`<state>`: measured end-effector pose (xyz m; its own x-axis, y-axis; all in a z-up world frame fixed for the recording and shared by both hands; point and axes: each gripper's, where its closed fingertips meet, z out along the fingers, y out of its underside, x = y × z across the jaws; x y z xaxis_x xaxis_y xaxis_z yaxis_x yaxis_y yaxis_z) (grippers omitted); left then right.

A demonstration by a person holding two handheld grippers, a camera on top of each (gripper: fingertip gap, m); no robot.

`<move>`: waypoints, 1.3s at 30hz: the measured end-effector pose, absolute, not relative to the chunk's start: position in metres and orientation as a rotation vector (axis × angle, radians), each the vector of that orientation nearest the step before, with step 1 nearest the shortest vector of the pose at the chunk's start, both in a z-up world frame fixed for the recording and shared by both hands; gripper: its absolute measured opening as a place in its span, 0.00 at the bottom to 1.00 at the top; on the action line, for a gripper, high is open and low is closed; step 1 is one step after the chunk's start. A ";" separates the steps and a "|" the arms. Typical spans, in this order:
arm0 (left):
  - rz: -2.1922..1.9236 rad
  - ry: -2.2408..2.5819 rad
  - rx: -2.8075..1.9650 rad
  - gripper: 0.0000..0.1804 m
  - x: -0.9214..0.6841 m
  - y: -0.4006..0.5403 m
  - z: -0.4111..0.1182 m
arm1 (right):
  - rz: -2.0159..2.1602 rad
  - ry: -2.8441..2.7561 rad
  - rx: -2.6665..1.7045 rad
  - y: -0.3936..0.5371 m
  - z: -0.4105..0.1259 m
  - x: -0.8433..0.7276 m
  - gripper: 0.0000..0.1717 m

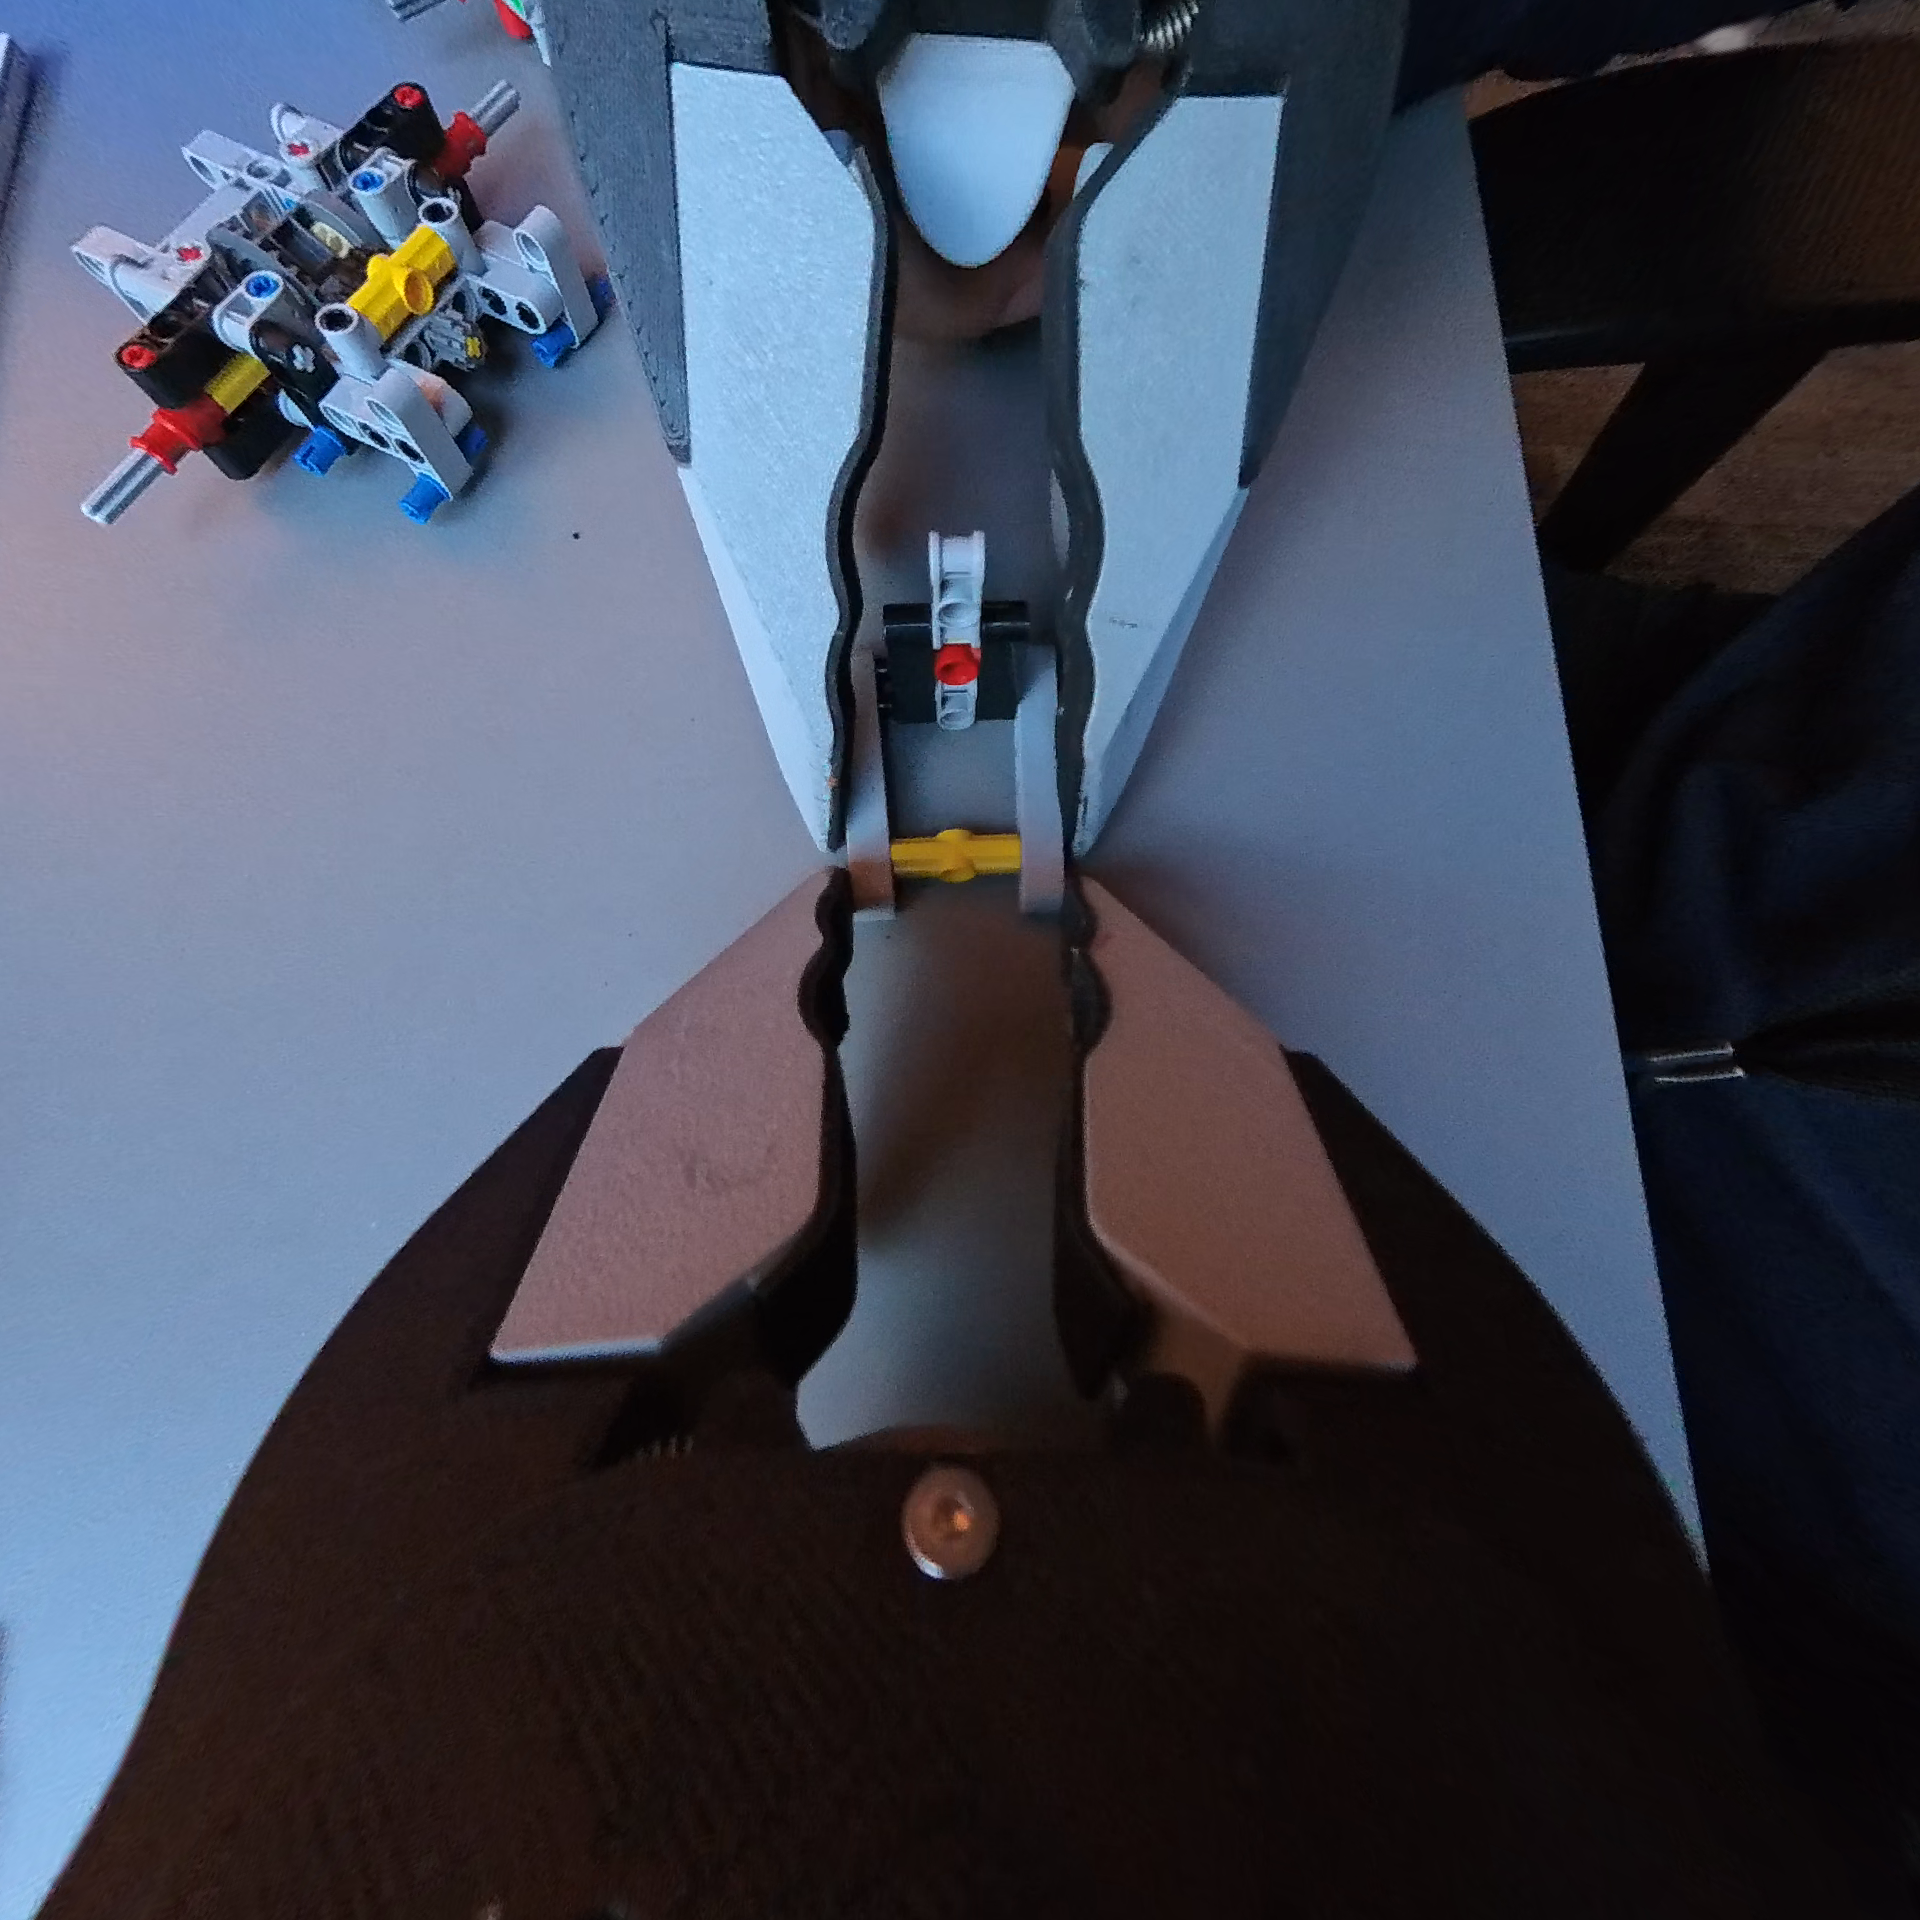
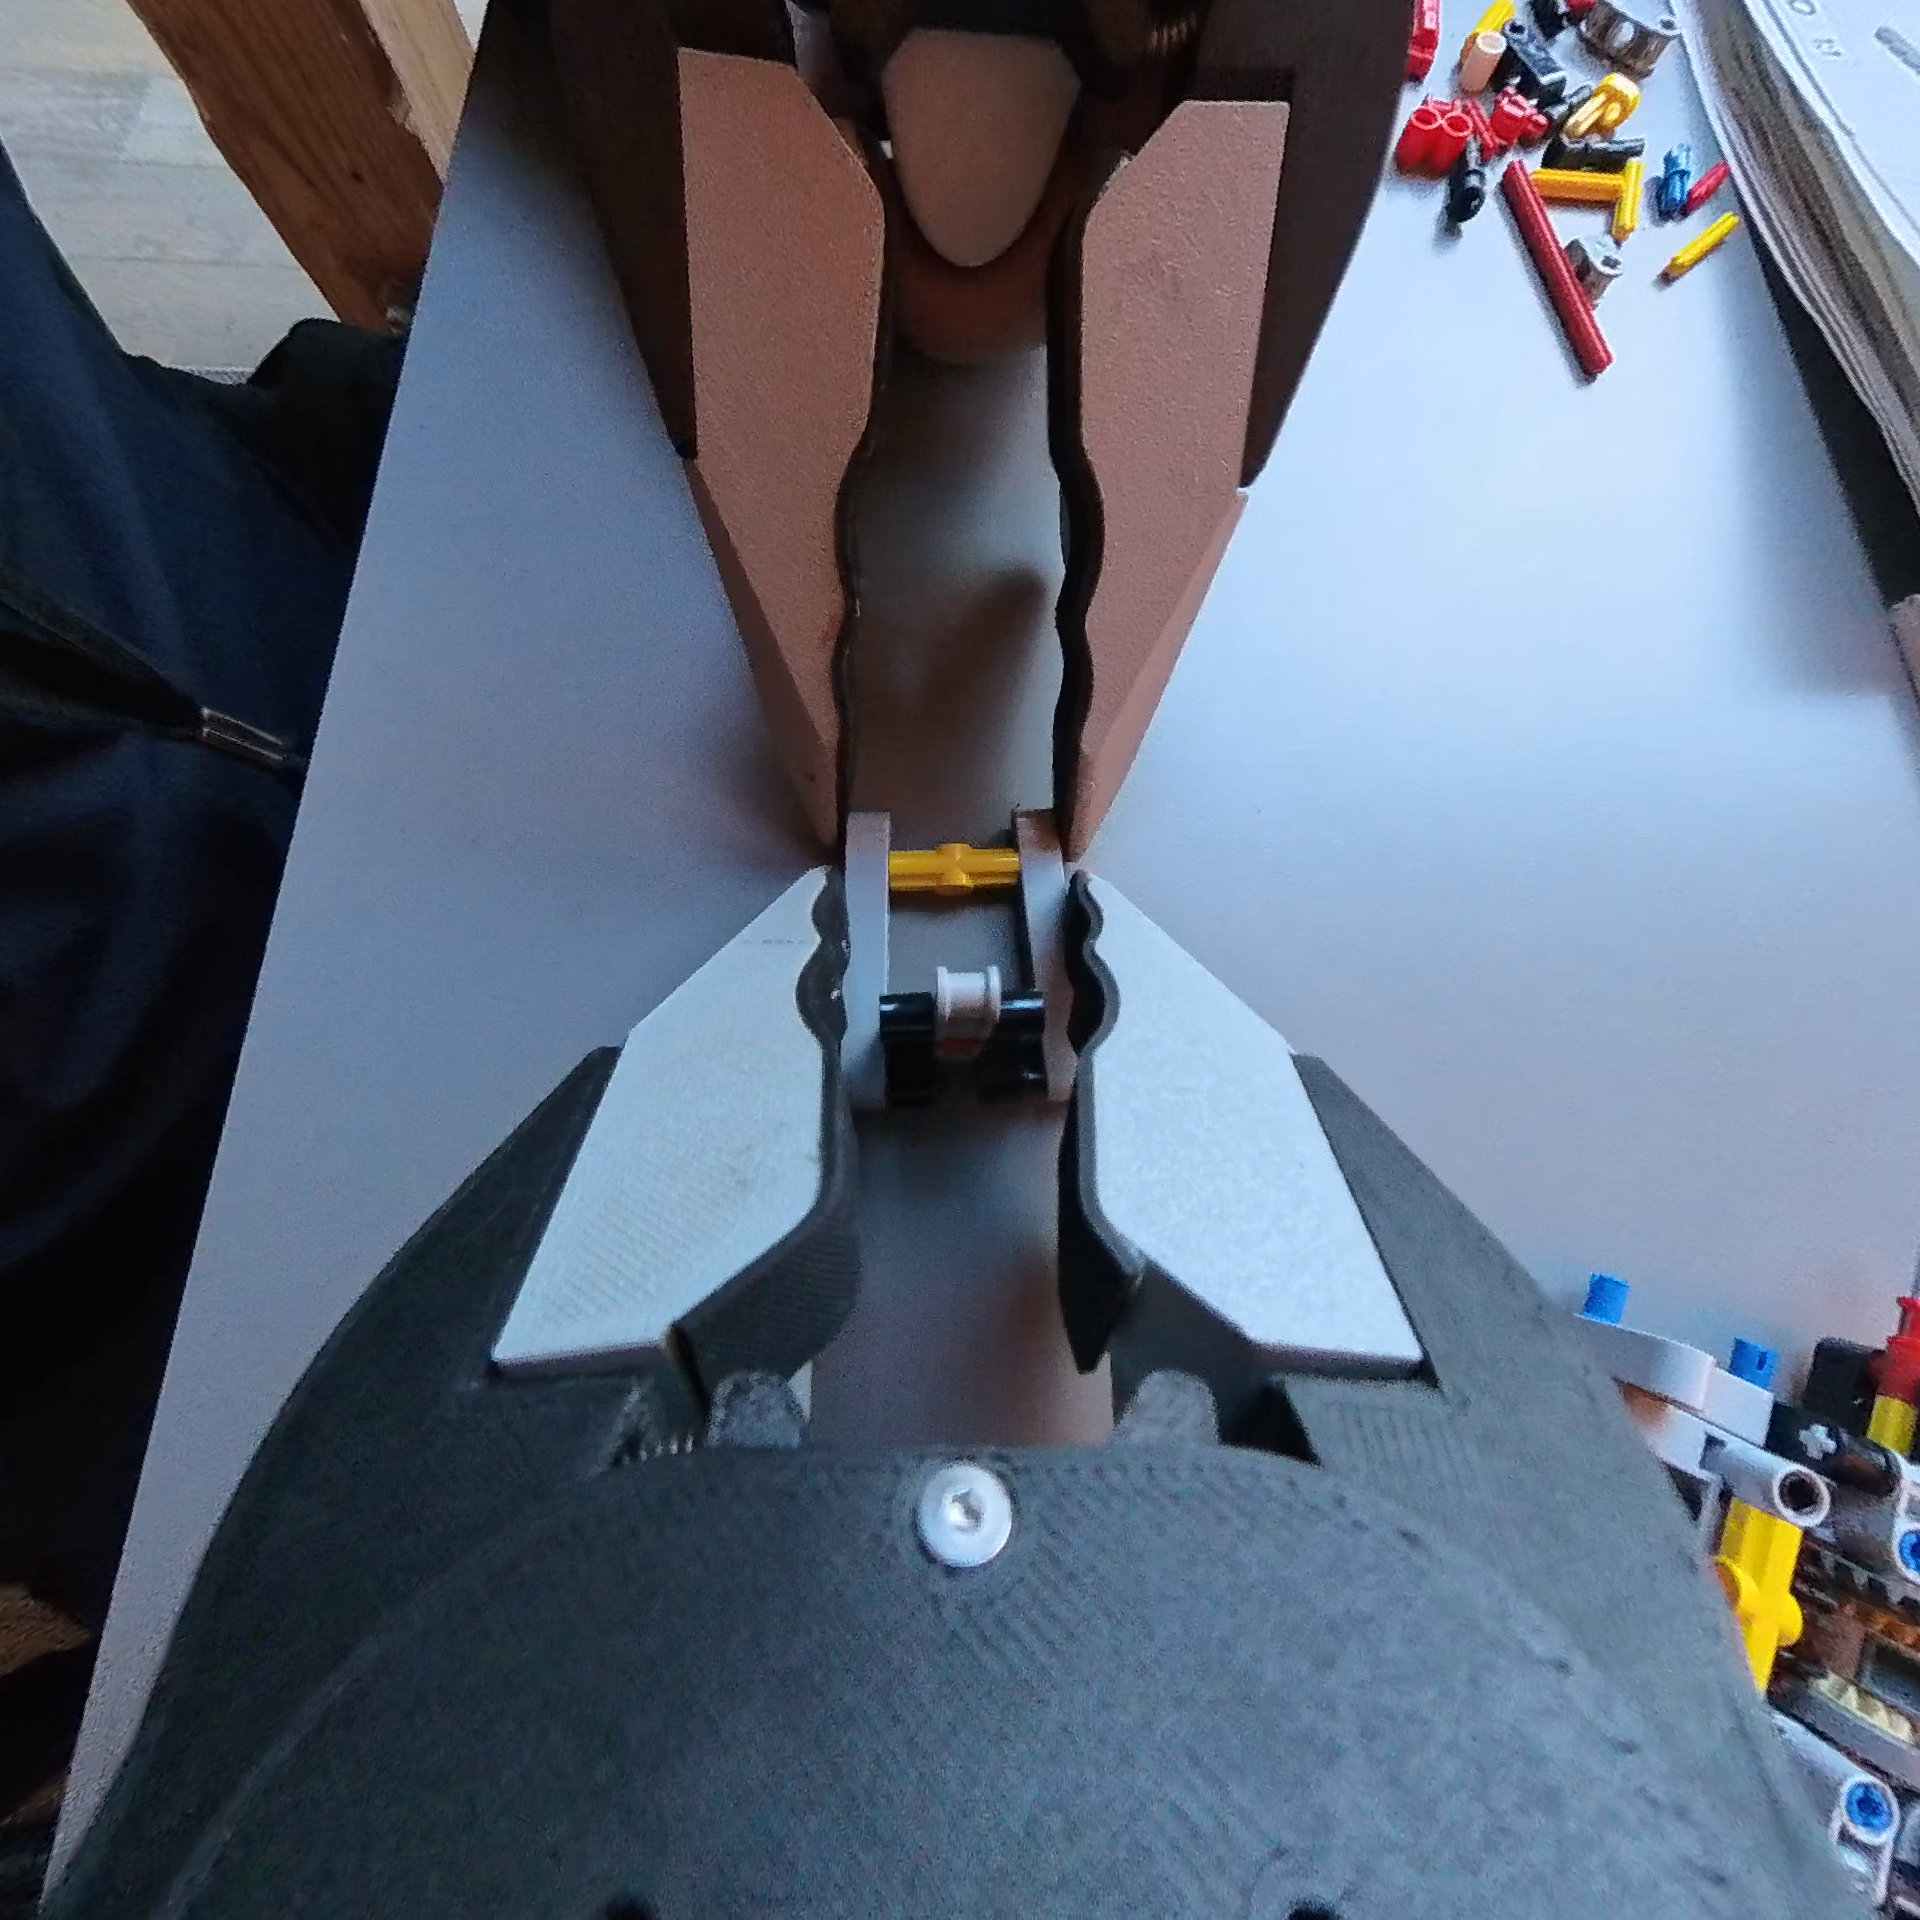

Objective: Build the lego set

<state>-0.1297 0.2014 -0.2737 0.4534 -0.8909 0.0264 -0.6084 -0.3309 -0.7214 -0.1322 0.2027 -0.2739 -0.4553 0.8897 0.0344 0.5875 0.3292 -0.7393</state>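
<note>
A small brick assembly hangs between my two grippers, which face each other tip to tip above the grey table (image 1: pixel 312 831). It is two grey beams (image 1: pixel 1039 790) joined by a yellow axle piece (image 1: pixel 954 854), with a black block (image 1: pixel 904 665) carrying a white connector and a red pin. My right gripper (image 2: pixel 951 894), with grey fingers, is shut on the beams along their length; the black block (image 2: pixel 909 1039) sits deep between its pads. It also shows in the left wrist view (image 1: pixel 956 831). My left gripper (image 1: pixel 954 894), with brownish fingers, is shut on the beam ends by the yellow axle (image 2: pixel 954 865).
A larger brick build (image 1: pixel 312 301) stands on the table to the far left; it also shows at the right wrist view's lower right (image 2: pixel 1787 1475). Loose bricks (image 2: pixel 1538 135) and a stack of sheets (image 2: pixel 1829 208) lie beyond. The table edge and dark blue clothing (image 1: pixel 1766 935) are close by. Left and right tips are no more than a few centimetres apart.
</note>
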 end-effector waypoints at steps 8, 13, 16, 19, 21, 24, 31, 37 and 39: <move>-0.568 1.246 -2.056 0.21 -0.130 0.204 -0.274 | 0.934 -2.152 -1.312 0.205 -0.273 -0.133 0.23; -0.556 1.255 -2.047 0.21 -0.130 0.204 -0.274 | 0.840 -2.086 -1.285 0.218 -0.271 -0.125 0.32; -0.555 1.258 -2.045 0.21 -0.129 0.203 -0.274 | 0.861 -2.080 -1.340 0.222 -0.273 -0.114 0.31; -0.557 1.263 -2.042 0.21 -0.129 0.203 -0.274 | 0.878 -2.099 -1.332 0.219 -0.273 -0.109 0.27; -0.562 1.265 -2.043 0.22 -0.129 0.202 -0.274 | 0.891 -2.111 -1.331 0.218 -0.273 -0.107 0.26; -0.566 1.273 -2.041 0.22 -0.129 0.201 -0.274 | 0.893 -2.112 -1.332 0.219 -0.273 -0.104 0.26; -0.569 1.287 -2.036 0.25 -0.128 0.203 -0.274 | 0.908 -2.124 -1.329 0.220 -0.274 -0.100 0.24; -0.567 1.289 -2.034 0.25 -0.118 0.207 -0.274 | 0.901 -2.120 -1.322 0.219 -0.274 -0.101 0.24; -0.567 1.298 -2.028 0.24 -0.115 0.207 -0.274 | 0.902 -2.121 -1.320 0.218 -0.274 -0.102 0.24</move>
